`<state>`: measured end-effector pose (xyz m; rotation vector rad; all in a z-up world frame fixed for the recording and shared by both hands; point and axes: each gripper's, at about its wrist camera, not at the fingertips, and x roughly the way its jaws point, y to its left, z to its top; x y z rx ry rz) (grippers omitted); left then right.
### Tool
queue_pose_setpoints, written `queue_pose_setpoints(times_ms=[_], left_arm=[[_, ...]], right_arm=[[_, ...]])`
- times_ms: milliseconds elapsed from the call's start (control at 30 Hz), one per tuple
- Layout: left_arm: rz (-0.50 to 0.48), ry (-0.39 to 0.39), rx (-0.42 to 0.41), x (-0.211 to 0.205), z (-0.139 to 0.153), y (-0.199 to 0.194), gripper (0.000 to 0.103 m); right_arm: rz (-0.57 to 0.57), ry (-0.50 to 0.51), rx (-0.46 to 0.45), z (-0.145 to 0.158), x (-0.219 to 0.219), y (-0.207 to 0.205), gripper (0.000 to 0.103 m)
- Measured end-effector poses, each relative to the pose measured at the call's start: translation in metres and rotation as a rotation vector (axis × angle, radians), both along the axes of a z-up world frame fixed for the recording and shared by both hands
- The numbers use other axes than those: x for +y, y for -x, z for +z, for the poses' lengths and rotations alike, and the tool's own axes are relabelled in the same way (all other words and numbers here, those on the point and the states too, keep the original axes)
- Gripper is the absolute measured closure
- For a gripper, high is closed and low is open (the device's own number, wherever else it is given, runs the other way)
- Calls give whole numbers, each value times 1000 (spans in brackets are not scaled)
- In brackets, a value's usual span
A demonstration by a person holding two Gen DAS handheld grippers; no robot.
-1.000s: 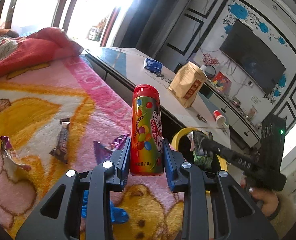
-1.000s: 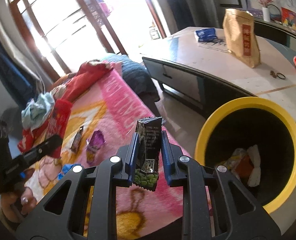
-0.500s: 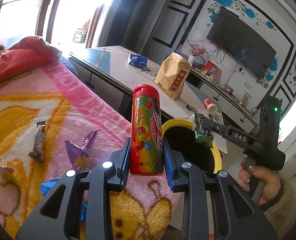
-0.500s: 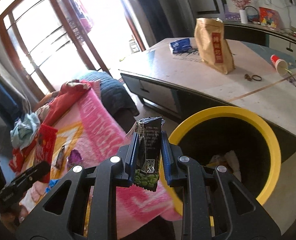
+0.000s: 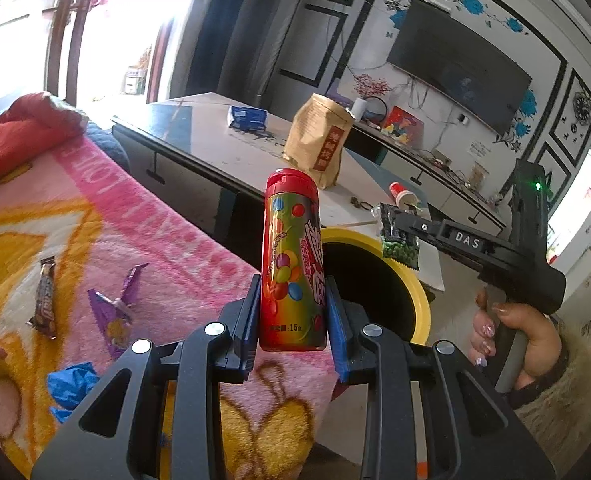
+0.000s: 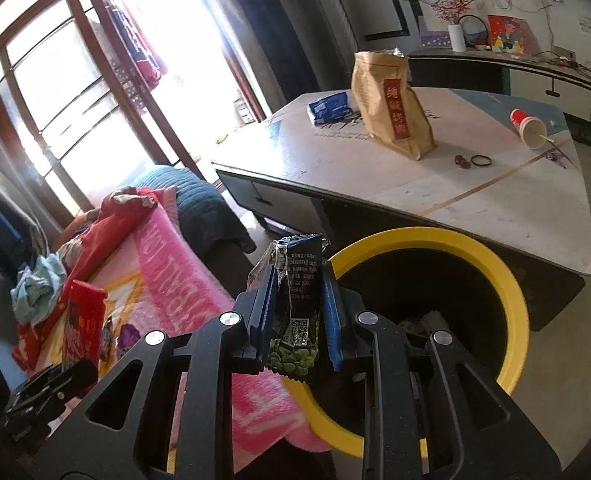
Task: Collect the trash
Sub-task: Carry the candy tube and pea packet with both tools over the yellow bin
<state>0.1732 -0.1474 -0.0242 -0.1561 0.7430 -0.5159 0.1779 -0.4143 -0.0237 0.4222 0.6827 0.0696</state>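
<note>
1. We see two pieces of trash in grip. One red-capped candy tube (image 5: 292,260) stands upright, clamped between the blue pads of the left gripper (image 5: 293,316). One dark snack packet (image 6: 295,308) printed with green peas is pinched between the pads of the right gripper (image 6: 294,316).
2. Both loads hang at the one yellow-rimmed bin (image 6: 511,300). In the right wrist view the packet sits over the bin's near-left rim. In the left wrist view the tube is in front of the bin's left edge, and the packet hangs over the far rim, with the person's hand (image 5: 523,332) on the right gripper's handle.
3. The bin's dark inside holds some pale crumpled scraps at the bottom; we cannot count them.
4. On the pink cartoon blanket (image 5: 167,216) three wrappers lie apart: one brown bar wrapper (image 5: 45,300), one purple wrapper (image 5: 113,308) and one crumpled blue piece (image 5: 73,384). A fourth scrap shows only at the left picture edge.
5. Past the bin, the one low table (image 6: 415,192) carries one brown paper bag (image 6: 393,108) standing upright, one blue packet (image 6: 329,108) beside it, one red paper cup (image 6: 529,128) tipped on its side, and two small rings near the bag.
6. One dark television (image 5: 459,68) hangs on the far wall.
</note>
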Motion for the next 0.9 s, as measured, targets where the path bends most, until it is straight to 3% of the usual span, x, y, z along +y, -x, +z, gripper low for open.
queue_pose_setpoints(times_ms=[900], left_arm=[[-184, -62, -43, -77, -18, 6, 75]], right_arm=[[-144, -55, 7, -8, -58, 7, 87]])
